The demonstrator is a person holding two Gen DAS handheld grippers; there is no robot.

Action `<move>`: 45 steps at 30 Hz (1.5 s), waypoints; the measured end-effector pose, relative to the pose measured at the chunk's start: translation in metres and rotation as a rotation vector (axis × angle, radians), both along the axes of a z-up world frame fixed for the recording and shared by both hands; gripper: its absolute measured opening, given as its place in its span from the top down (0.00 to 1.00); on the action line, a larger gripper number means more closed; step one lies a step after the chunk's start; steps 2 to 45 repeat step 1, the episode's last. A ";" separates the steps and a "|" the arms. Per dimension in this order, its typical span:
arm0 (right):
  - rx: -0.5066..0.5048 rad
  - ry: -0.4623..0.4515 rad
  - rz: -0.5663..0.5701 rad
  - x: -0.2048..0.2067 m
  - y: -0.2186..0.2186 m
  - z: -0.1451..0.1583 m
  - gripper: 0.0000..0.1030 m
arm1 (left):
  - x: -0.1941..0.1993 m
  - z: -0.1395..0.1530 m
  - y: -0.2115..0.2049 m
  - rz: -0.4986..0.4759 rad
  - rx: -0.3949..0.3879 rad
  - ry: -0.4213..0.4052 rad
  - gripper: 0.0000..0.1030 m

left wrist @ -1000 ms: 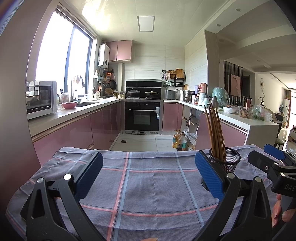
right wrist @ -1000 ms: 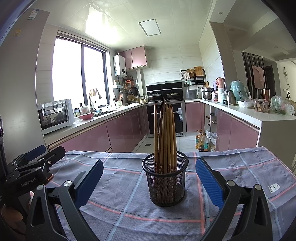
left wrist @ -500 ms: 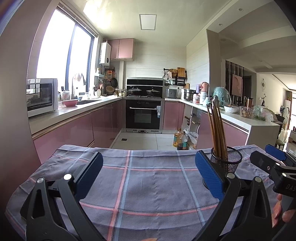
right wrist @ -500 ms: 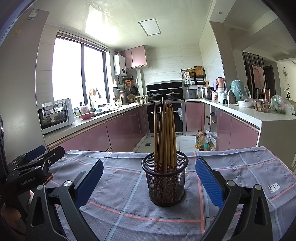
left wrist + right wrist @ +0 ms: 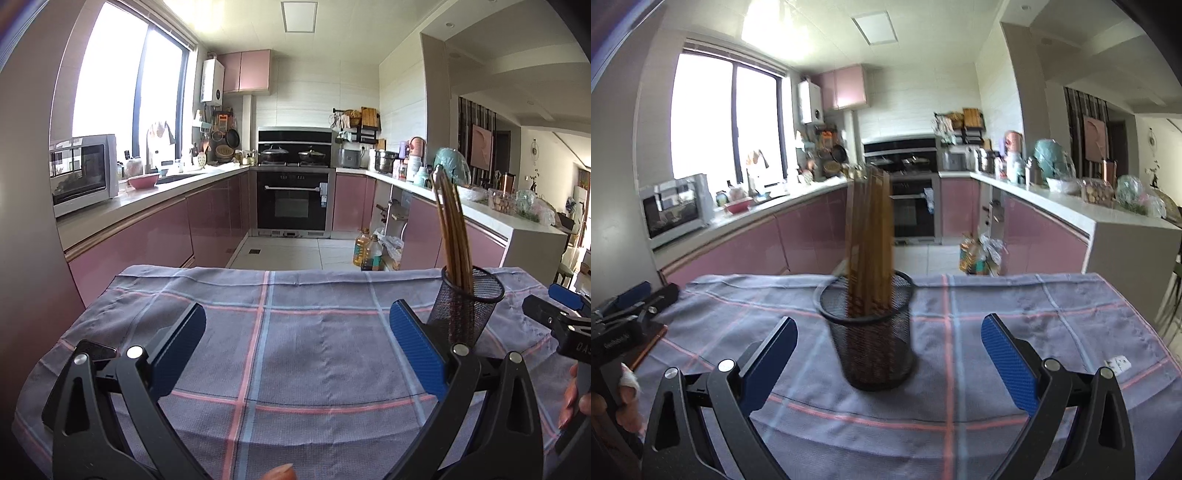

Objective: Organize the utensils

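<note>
Two blue-padded fingers of the left gripper [image 5: 297,360] are standing wide apart in the left wrist view, holding nothing and hovering over a checked cloth [image 5: 295,332] that is covering the table. To their right a black mesh cup [image 5: 467,308] is standing upright on the cloth, with a bunch of wooden chopsticks [image 5: 452,229] leaning in it; the right gripper [image 5: 565,314] is showing at the far right edge. Behind the table, a kitchen with pink cabinets [image 5: 155,236], a built-in oven [image 5: 291,201] and a bright window [image 5: 125,85] is filling the room. In the right wrist view, which is blurring with motion, the right gripper's fingers are also spreading wide and empty, and the cup is sitting just ahead, between the two pads and a little left of centre, touching neither. The left gripper [image 5: 631,310] is showing at the left edge. The chopsticks are probably light, stiff and a little slick, so taking hold around the bare upper shafts looks best. The cup is likely light as well and may be tipping easily on the soft cloth.
</note>
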State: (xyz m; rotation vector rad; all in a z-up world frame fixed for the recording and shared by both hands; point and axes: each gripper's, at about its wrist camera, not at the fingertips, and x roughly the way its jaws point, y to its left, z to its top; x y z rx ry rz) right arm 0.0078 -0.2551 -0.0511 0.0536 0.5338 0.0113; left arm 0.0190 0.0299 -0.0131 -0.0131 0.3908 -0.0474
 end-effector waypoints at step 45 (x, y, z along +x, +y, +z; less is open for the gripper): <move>-0.025 0.069 -0.038 0.010 -0.014 -0.010 0.06 | 0.004 -0.003 0.004 0.000 0.000 0.019 0.05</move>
